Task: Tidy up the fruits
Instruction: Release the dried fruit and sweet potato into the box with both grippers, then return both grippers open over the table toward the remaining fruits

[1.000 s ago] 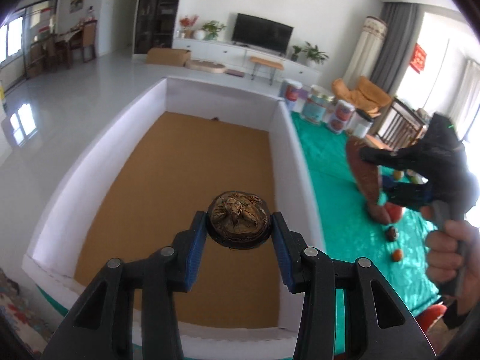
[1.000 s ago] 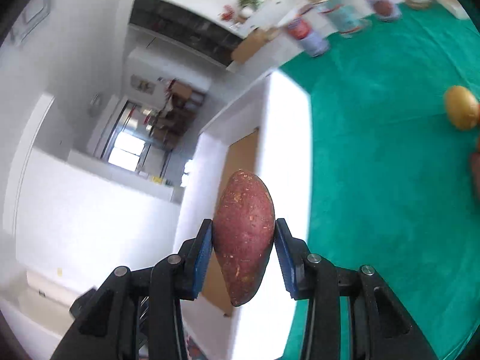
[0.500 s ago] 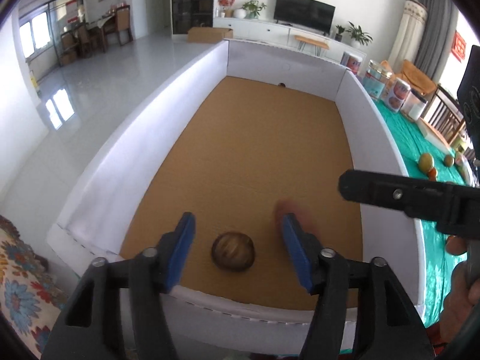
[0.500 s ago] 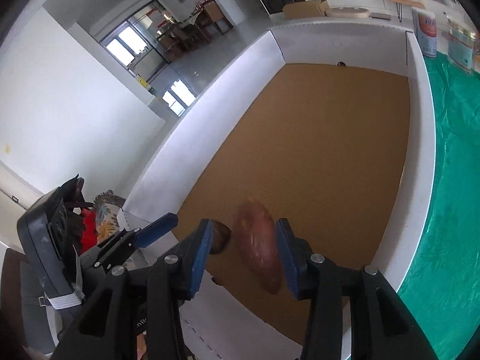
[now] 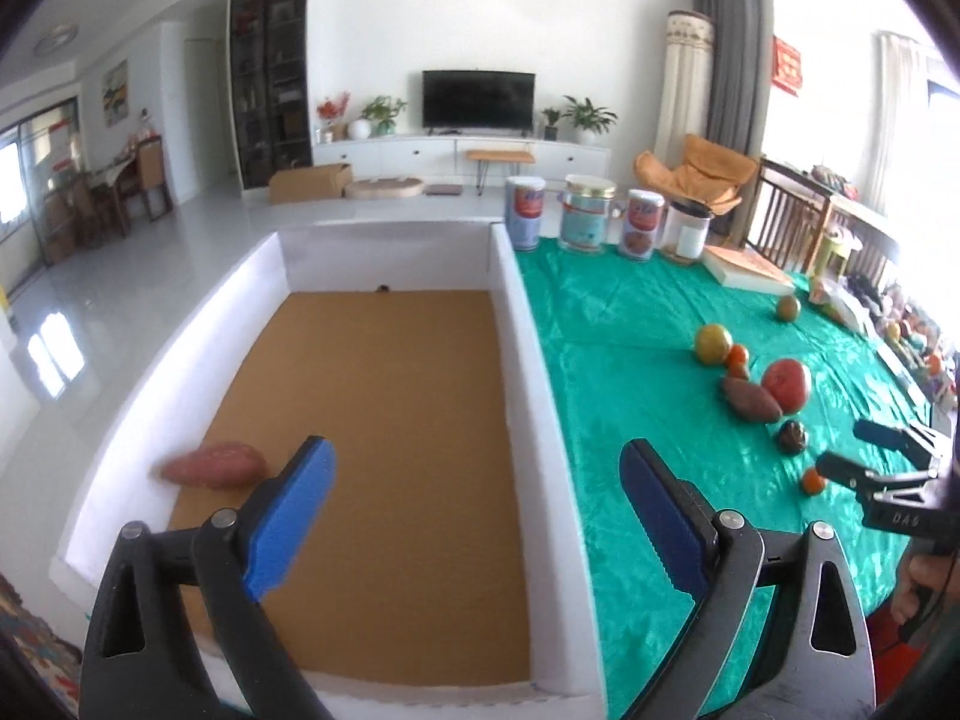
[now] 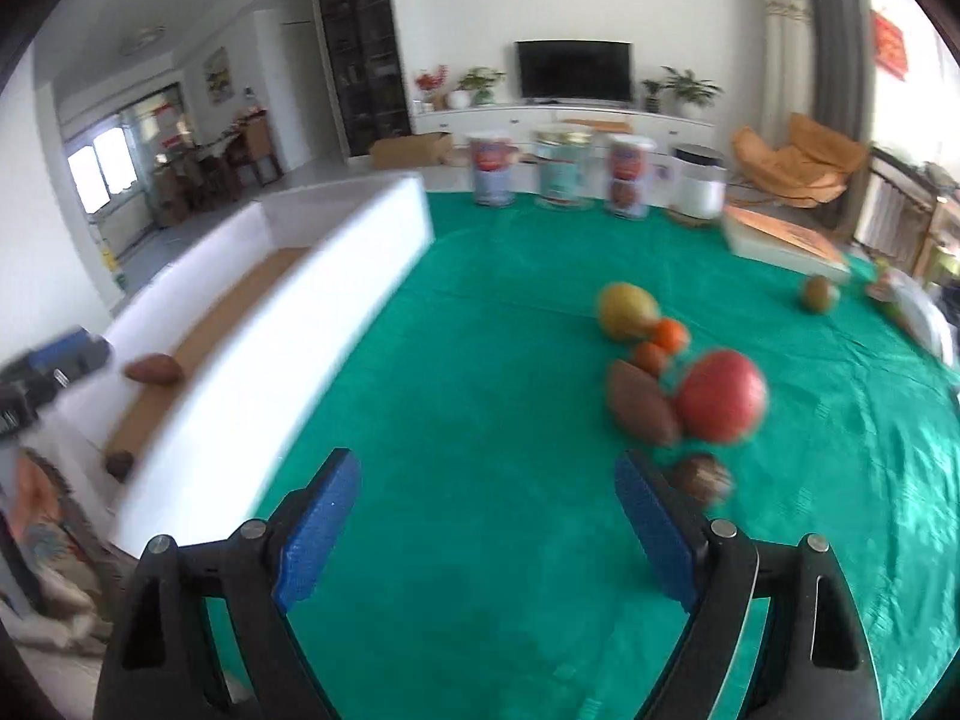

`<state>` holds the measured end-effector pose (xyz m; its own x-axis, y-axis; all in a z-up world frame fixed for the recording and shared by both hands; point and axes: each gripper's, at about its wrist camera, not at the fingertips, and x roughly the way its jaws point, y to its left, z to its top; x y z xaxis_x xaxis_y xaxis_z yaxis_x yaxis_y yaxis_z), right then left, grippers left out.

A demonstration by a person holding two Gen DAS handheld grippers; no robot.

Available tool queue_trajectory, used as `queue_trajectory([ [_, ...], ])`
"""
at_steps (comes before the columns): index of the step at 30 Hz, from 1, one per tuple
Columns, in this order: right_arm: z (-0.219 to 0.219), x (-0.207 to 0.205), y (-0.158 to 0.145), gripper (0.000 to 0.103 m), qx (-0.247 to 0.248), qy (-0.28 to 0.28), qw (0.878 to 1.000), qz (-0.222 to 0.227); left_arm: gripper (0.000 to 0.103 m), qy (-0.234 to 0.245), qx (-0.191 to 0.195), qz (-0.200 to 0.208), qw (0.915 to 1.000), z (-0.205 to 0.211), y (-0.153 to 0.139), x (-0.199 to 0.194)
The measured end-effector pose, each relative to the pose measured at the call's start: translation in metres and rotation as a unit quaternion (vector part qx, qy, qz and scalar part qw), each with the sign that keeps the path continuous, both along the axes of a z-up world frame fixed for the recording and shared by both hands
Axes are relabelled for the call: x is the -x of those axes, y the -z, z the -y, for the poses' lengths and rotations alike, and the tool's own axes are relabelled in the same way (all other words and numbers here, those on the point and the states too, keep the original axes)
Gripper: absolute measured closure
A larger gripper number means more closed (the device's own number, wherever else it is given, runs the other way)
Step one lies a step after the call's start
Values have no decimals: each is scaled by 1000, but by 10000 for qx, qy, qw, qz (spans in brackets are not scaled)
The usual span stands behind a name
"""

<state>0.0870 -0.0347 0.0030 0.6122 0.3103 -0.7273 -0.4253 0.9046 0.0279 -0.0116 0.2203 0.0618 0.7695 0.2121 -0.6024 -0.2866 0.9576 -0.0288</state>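
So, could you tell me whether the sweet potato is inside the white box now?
Inside. The sweet potato lies on the brown floor of the white box, by its left wall, touching neither gripper.

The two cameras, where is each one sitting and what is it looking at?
Left wrist: sits on the left gripper, above the white box; its open blue fingers, the right gripper and a hand show.
Right wrist: sits on the right gripper, above the green cloth and fruit; open fingers and the left gripper's tip show.
Both share: box, sweet potato in the box, red fruit, tins, TV.
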Motion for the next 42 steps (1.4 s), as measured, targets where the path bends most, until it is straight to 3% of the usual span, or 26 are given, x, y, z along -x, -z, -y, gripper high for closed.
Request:
queue_trajectory([
  [5, 126, -6, 37, 14, 12, 1515, 9883, -185, 6, -13, -182, -7, 9998, 18, 13, -28],
  [9, 164, -1, 48, 14, -254, 1966, 9795, -352, 6, -170, -365, -334, 9986, 22, 29, -46],
  [12, 161, -2, 49, 12, -60, 1897, 9816, -230, 6, -88, -296, -553, 9980, 25, 36, -50],
  [14, 152, -8, 56, 9, 90, 1912, 9812, -238, 7, -67, -460, -677, 9966, 29, 38, -49],
  [21, 144, -16, 71, 8, 290, 1952, 9796, -386, 7, -52, -477, -849, 9952, 31, 40, -33],
  [27, 148, -14, 74, 0, 293, 2035, 9779, -376, 7, -81, -443, -837, 9955, 31, 38, -26],
  [32, 148, -13, 74, 0, 281, 2032, 9782, -319, 6, -339, -734, -241, 9964, 47, 12, -11],
  [35, 147, -12, 74, 0, 272, 2034, 9783, -290, 6, -190, -806, 255, 9962, 69, -11, -1],
  [39, 146, -11, 74, 0, 274, 2045, 9782, -254, 2, 270, -329, 673, 9968, 99, -27, 3],
  [42, 146, -11, 74, 0, 268, 2043, 9783, -225, 1, 647, 72, 518, 9965, 124, -14, -9],
])
